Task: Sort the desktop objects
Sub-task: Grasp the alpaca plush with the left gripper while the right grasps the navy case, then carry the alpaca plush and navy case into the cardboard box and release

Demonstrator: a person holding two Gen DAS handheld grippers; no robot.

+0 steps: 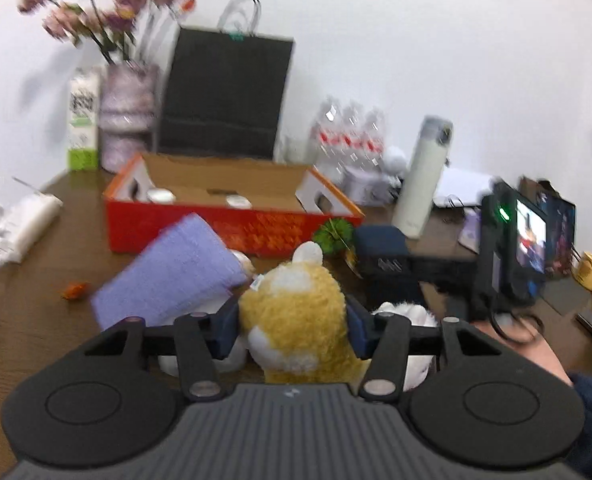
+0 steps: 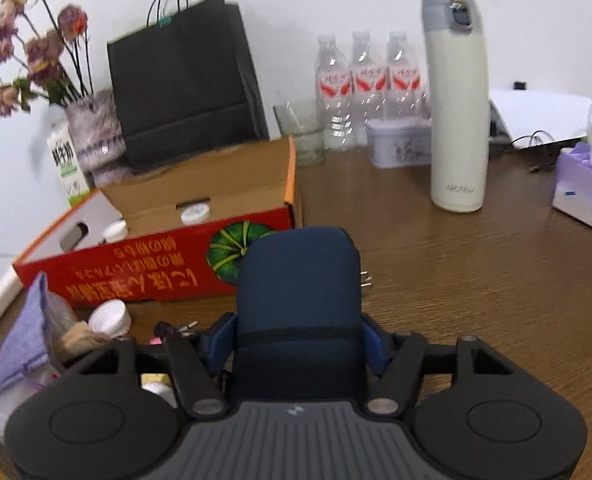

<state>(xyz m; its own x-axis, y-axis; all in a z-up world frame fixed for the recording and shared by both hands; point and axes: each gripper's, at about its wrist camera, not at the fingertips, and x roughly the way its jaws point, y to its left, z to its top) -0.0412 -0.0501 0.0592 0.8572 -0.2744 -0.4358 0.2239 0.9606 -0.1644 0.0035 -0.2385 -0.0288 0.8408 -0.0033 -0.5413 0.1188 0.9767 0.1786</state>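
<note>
My left gripper (image 1: 294,330) is shut on a yellow and white plush toy (image 1: 296,312), held above the brown desk. My right gripper (image 2: 298,344) is shut on a dark blue case (image 2: 298,304) with plug prongs at its side; the case also shows in the left wrist view (image 1: 380,254). An open red and orange cardboard box (image 1: 232,224) with small white jars inside stands ahead of both grippers; it also shows in the right wrist view (image 2: 156,272). A purple cloth (image 1: 168,276) lies in front of the box, left of the plush.
At the back stand a black paper bag (image 1: 224,96), a flower vase (image 1: 126,116), a milk carton (image 1: 82,120), water bottles (image 2: 368,84), a glass (image 2: 302,132) and a white thermos (image 2: 458,104). A tissue pack (image 2: 586,192) is right; a power strip (image 1: 20,224) left.
</note>
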